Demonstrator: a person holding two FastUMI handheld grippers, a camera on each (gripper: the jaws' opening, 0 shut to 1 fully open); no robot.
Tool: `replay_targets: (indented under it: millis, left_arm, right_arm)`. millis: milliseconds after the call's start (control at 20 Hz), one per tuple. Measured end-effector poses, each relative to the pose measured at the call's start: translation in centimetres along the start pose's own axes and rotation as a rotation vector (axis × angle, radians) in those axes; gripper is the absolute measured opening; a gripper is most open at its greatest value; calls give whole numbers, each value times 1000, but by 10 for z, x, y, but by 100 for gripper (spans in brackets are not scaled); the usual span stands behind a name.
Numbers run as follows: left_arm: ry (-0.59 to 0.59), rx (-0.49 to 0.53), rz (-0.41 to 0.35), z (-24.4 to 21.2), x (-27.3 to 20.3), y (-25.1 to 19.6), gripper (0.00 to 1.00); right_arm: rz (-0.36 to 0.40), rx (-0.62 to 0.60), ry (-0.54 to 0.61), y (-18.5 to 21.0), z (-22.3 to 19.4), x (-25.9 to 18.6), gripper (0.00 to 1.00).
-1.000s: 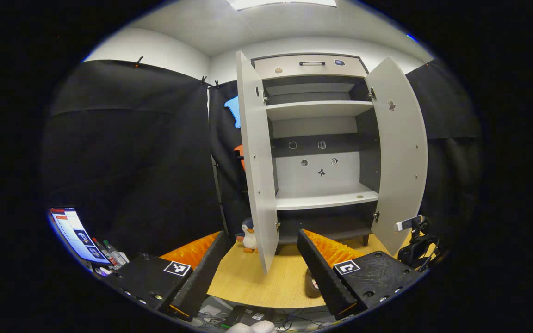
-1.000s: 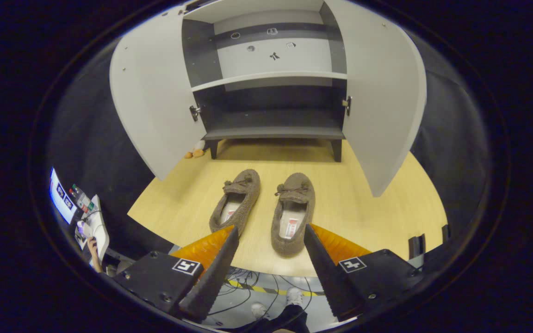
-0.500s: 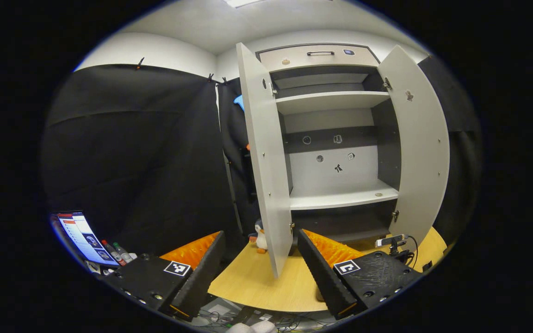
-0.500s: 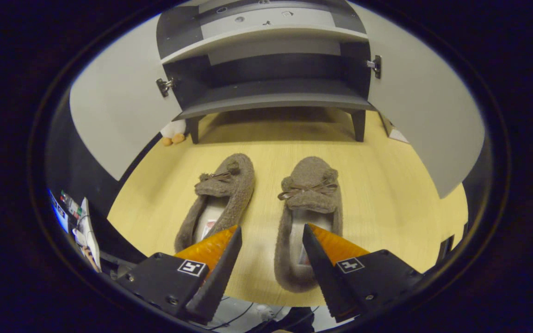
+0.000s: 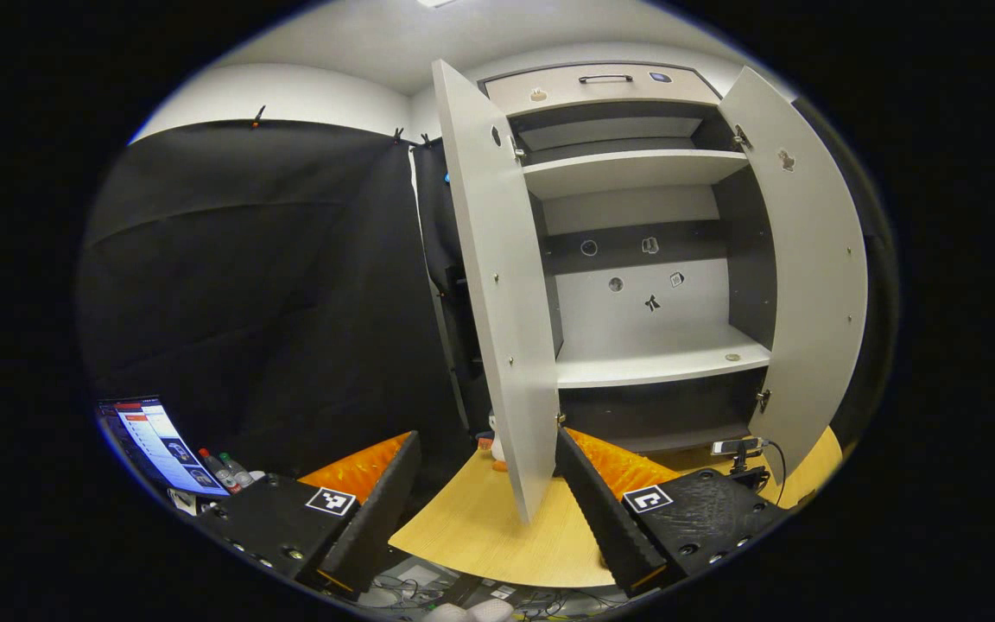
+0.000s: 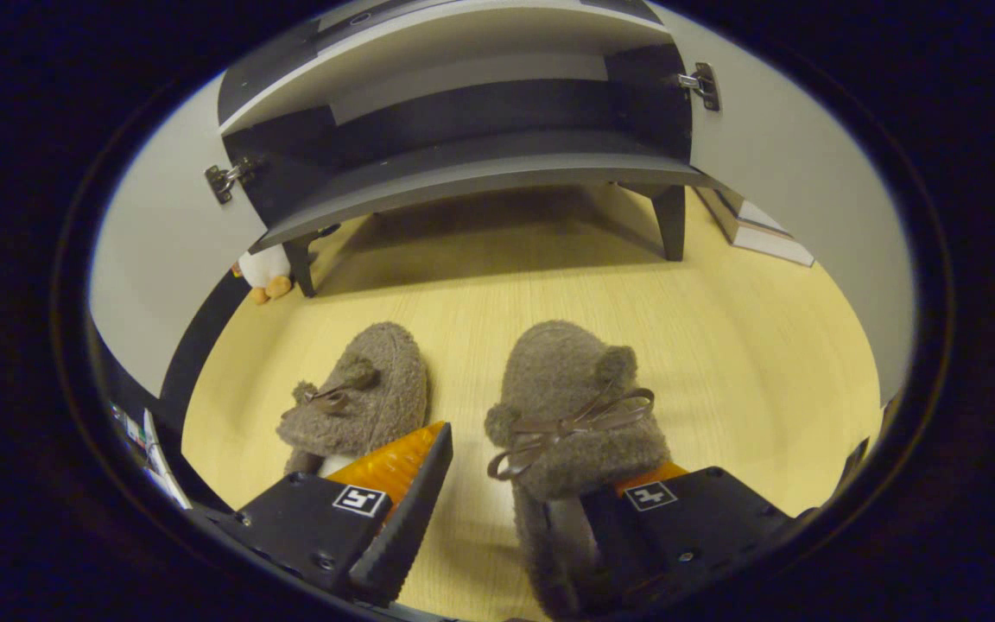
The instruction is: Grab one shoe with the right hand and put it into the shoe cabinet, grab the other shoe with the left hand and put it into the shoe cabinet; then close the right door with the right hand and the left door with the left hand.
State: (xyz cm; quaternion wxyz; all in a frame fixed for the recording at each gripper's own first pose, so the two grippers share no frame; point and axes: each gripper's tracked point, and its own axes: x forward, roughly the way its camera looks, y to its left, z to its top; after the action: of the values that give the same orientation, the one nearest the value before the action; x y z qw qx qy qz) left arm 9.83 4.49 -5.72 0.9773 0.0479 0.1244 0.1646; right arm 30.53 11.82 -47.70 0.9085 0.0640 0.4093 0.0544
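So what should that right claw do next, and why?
Probably close. The right gripper is open and straddles one side wall of the right-hand shoe: one finger sits inside its opening, the other outside. The shoe cabinet stands open beyond.

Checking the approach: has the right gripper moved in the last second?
Yes. The right gripper has dropped forward toward the right shoe; judged against the cabinet, both now loom closer, one finger inside the shoe.

I can read no words or numbers. My fingers' black housings each carry a square black-and-white marker (image 5: 330, 500), and the shoe cabinet's back panel (image 5: 636, 302) bears small unreadable stickers.
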Motion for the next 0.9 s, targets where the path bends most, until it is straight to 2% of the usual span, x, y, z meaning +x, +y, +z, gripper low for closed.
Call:
replay_targets:
  millis: [50, 100, 150, 200, 250, 300, 400, 650, 900]
  left_arm:
    - [3, 6, 3, 0, 1, -1, 96]
    - [4, 10, 4, 1, 4, -3, 96]
    - [5, 11, 4, 1, 5, -4, 96]
    - [7, 10, 2, 1, 7, -5, 97]
    - [7, 8, -1, 2, 9, -6, 97]
    - [5, 4, -1, 4, 10, -8, 97]
    - [-3, -6, -4, 7, 12, -11, 96]
    - [-13, -20, -13, 8, 13, -10, 96]
    - [-27, -21, -29, 8, 10, -15, 96]
  right_arm:
    - [-7, -2, -5, -3, 1, 3, 82]
    - [-11, -6, -8, -4, 2, 4, 67]
    - [-1, -6, -6, -2, 2, 6, 67]
    - [12, -10, 4, 1, 1, 6, 44]
    - [9, -21, 10, -1, 0, 6, 36]
    - [23, -29, 22, 2, 0, 4, 22]
    - [69, -39, 42, 13, -8, -1, 14]
    - [113, -43, 20, 27, 13, -32, 12]
    - [146, -37, -108, 43, 91, -90, 12]
